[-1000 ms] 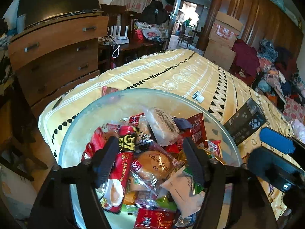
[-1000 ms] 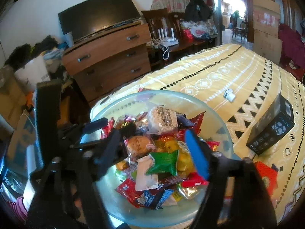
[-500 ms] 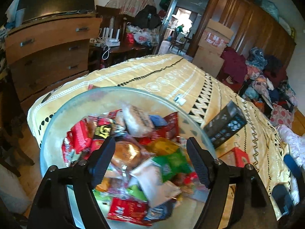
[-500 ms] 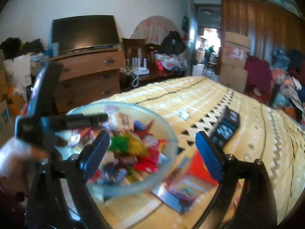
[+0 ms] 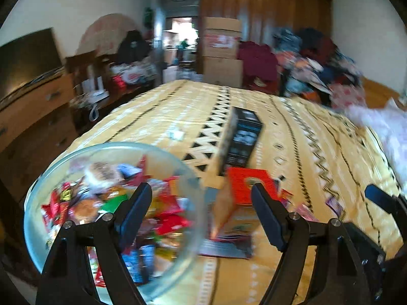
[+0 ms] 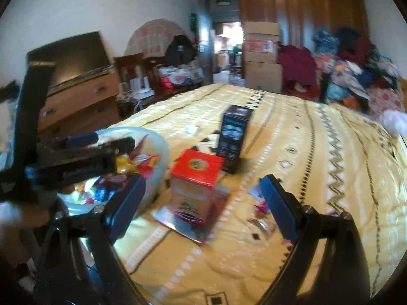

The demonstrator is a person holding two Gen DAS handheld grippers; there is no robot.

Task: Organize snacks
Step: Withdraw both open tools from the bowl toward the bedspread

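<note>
Both grippers, left (image 5: 201,211) and right (image 6: 203,198), have just been opening, nothing between their jaws. Glass bowl (image 5: 188,178) (snack-filled) sits beside what looks like a red box (image 6: 195,178).

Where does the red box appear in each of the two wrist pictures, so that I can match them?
Left wrist view: the red box is just below centre, between the open fingers, right of the glass bowl.
Right wrist view: the red box is near the centre, between the open fingers, right of the bowl.
Shared landmark: the black box just behind the red box on the yellow bedspread.
</note>
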